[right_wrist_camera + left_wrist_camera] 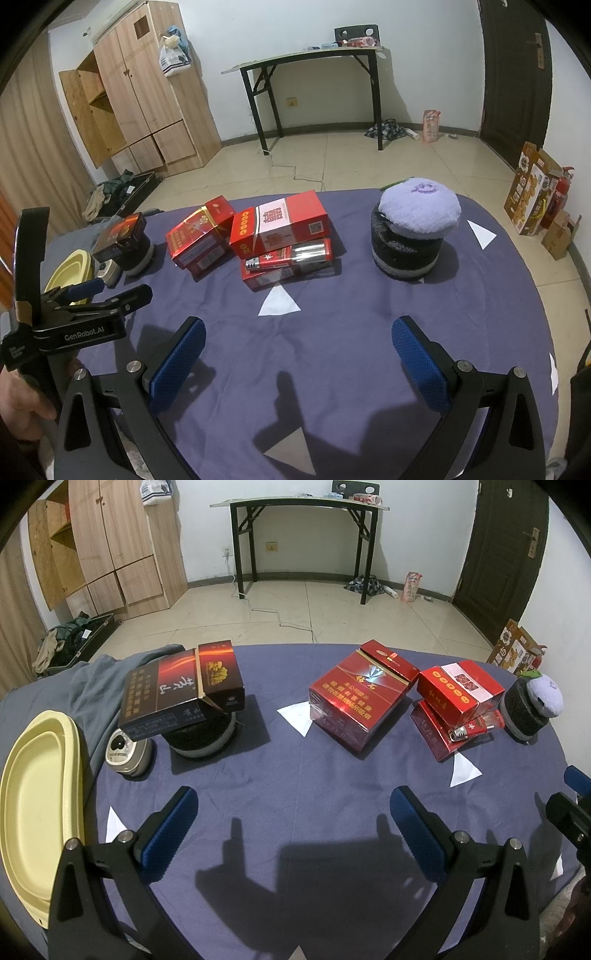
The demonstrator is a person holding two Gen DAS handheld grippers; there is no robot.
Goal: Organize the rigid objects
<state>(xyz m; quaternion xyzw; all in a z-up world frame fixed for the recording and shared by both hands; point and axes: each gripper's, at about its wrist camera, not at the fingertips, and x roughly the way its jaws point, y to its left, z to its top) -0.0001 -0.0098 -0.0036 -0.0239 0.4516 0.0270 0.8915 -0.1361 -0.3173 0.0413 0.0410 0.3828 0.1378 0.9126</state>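
On the purple cloth (295, 775) a dark carton (177, 690) rests tilted on a black-and-grey round object (207, 738). A big red carton (362, 694) stands mid-table. To its right, a red box with a white band (280, 225) lies on a flatter red box (273, 275), with a red lighter (291, 258) on that lower box. My left gripper (293, 805) is open over bare cloth, short of the cartons. My right gripper (299, 332) is open too, holding nothing, in front of the stacked boxes.
A yellow tray (37, 805) lies at the left edge beside a small silver device (127, 753). A lilac plush (419, 210) sits on a black cylinder (402, 254) at the right. White paper triangles (279, 301) mark the cloth. Grey fabric (110, 679) is bunched at the back left.
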